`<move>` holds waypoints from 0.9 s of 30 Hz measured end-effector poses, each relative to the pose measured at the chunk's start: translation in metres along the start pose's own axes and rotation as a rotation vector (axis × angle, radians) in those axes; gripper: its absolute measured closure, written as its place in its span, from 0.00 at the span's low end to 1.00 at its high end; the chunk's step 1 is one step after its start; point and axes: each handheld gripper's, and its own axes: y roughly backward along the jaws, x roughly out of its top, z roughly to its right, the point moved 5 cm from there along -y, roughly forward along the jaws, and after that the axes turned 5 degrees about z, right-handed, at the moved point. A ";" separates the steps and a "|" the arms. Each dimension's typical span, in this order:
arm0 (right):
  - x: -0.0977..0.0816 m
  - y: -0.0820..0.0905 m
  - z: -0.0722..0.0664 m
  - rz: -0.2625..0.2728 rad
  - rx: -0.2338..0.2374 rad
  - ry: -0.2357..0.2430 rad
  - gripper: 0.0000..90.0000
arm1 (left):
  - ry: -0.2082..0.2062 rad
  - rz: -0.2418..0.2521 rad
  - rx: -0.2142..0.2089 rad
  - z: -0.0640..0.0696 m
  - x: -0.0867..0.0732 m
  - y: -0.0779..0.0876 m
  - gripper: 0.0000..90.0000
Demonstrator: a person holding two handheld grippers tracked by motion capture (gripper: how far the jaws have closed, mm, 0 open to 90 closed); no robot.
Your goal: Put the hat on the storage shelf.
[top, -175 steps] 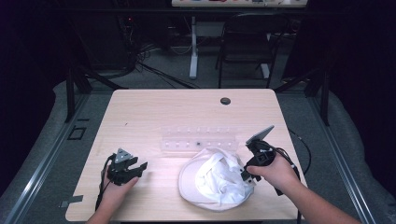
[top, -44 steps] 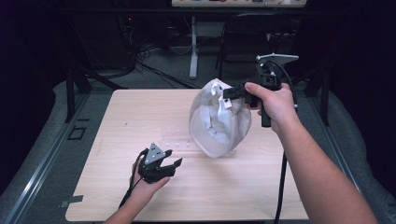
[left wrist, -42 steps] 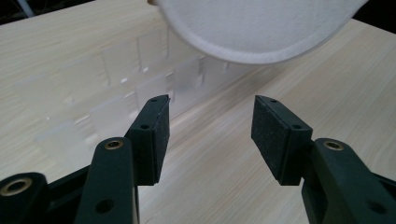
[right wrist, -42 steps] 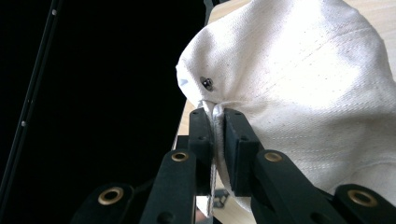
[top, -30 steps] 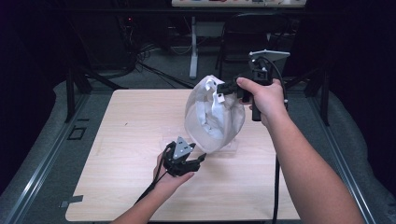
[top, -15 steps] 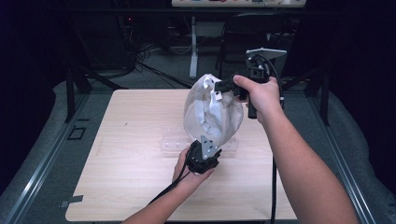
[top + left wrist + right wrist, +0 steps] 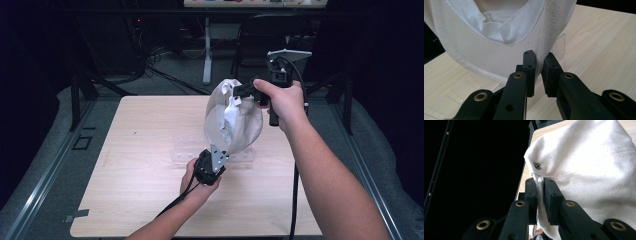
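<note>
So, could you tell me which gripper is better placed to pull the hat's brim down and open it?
Left. The left gripper pinches the white hat's lower brim just above the table, while the right gripper holds its top edge aloft.

The near left part of the table [image 7: 130,200] lies bare, so a hand could pass freely there, and the far left corner is just as open. Over the middle the white cloth bag [image 7: 235,120] hangs stretched between the right gripper [image 7: 245,91] above and the left gripper [image 7: 220,155] below, blocking any crossing at that height. Beneath it a clear plastic tray [image 7: 187,152] lies flat on the table, and the right forearm [image 7: 325,175] bars the near right side.
</note>
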 end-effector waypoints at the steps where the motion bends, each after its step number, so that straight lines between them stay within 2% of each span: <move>1: 0.000 0.001 -0.001 0.001 -0.001 0.006 0.91 | -0.007 0.005 -0.001 -0.002 0.000 0.002 0.93; 3: 0.000 0.002 -0.001 -0.001 0.001 0.010 0.91 | 0.011 0.022 -0.009 -0.005 -0.001 0.004 0.94; 5: 0.000 0.003 -0.002 0.003 -0.003 0.013 0.91 | 0.044 0.037 -0.038 -0.013 -0.002 0.007 0.94; 10: 0.001 0.005 -0.001 0.006 -0.004 0.014 0.91 | 0.055 0.045 -0.045 -0.022 -0.004 0.011 0.95; 12: 0.001 0.006 -0.001 0.011 -0.004 0.013 0.92 | 0.063 0.057 -0.062 -0.028 -0.004 0.013 0.95; 14: 0.002 0.007 -0.001 0.014 -0.001 0.011 0.92 | 0.080 0.075 -0.094 -0.032 -0.004 0.014 0.95; 15: 0.002 0.008 -0.001 0.019 -0.001 0.008 0.91 | 0.099 0.093 -0.134 -0.037 -0.005 0.013 0.95; 16: 0.002 0.008 -0.001 0.019 -0.001 0.008 0.91 | 0.099 0.093 -0.134 -0.037 -0.005 0.013 0.95; 17: 0.002 0.009 0.000 0.020 -0.002 0.010 0.91 | 0.100 0.102 -0.158 -0.040 -0.006 0.013 0.95; 20: 0.002 0.009 0.000 0.022 -0.013 0.013 0.92 | 0.115 0.111 -0.197 -0.046 -0.009 0.010 0.95; 23: 0.002 0.006 0.002 0.018 -0.017 0.015 0.91 | 0.113 0.116 -0.231 -0.051 -0.013 0.008 0.95; 27: 0.001 0.003 0.005 0.012 -0.024 0.010 0.91 | 0.120 0.116 -0.257 -0.054 -0.017 0.006 0.95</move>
